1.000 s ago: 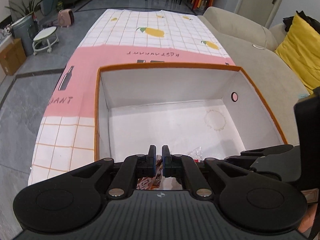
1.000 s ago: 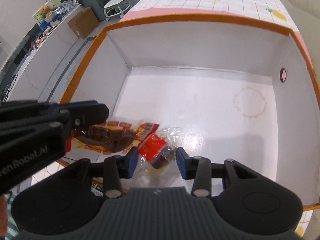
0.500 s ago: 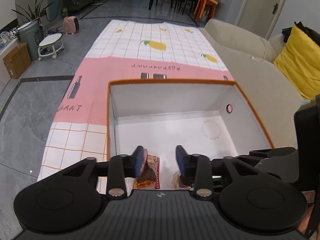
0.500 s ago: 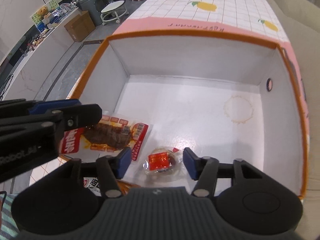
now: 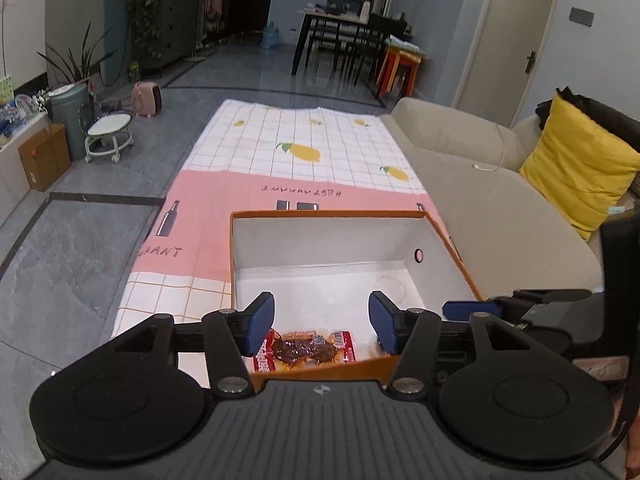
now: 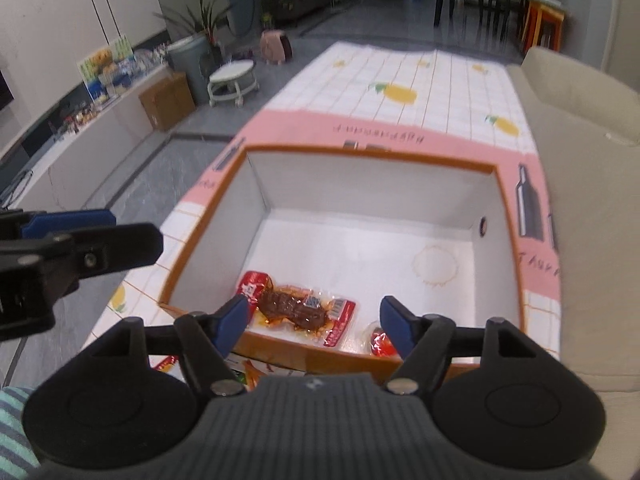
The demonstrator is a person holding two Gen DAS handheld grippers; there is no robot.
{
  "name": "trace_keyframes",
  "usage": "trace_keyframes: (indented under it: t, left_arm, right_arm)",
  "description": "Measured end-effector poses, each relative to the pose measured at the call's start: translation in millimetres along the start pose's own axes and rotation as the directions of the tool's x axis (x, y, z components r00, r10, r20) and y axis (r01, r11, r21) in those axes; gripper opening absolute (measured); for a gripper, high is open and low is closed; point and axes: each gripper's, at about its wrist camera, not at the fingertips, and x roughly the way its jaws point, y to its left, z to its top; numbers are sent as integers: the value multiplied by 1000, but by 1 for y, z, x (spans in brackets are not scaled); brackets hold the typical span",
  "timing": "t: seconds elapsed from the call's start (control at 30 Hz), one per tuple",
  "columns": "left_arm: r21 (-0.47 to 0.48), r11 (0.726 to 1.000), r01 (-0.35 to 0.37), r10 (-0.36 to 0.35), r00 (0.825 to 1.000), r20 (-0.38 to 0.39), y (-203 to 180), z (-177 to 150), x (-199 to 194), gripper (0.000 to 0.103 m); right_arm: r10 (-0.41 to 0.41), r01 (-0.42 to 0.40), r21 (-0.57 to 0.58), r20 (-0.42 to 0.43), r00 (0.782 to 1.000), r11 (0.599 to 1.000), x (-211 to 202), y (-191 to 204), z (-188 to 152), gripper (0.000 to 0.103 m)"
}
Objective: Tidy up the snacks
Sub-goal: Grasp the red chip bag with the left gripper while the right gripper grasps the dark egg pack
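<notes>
Two snack packets, a meat snack [image 6: 298, 309] and a small red-labelled one [image 6: 380, 342], lay low in frame inside the box [image 6: 360, 176], both grippers [image 5: 322, 322] [image 6: 314, 322] having just spread empty.

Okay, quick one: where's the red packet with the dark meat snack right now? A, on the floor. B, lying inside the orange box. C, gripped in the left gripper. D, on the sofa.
B: the meat snack packet lies flat on the white bottom of the orange box, near its front wall, no pads touching it.

Upside-down "RESTAURANT" lettering on pink tablecloth [image 5: 240, 216], snack packet [image 6: 304, 308] print unreadable
</notes>
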Motion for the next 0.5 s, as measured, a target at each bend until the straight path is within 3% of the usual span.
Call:
trace_keyframes:
  t: [0.27,0.5]
  left_arm:
    - [41,999,-28,27,999,36,0,-37,-29,70]
    - [94,995,-46,46,999,-1,5,-70,-30,72]
  right_arm:
    - [-3,0,20,142,990,1000,-58,6,-40,70]
    - [-31,16,96,161,987,995,-71,1,-92,70]
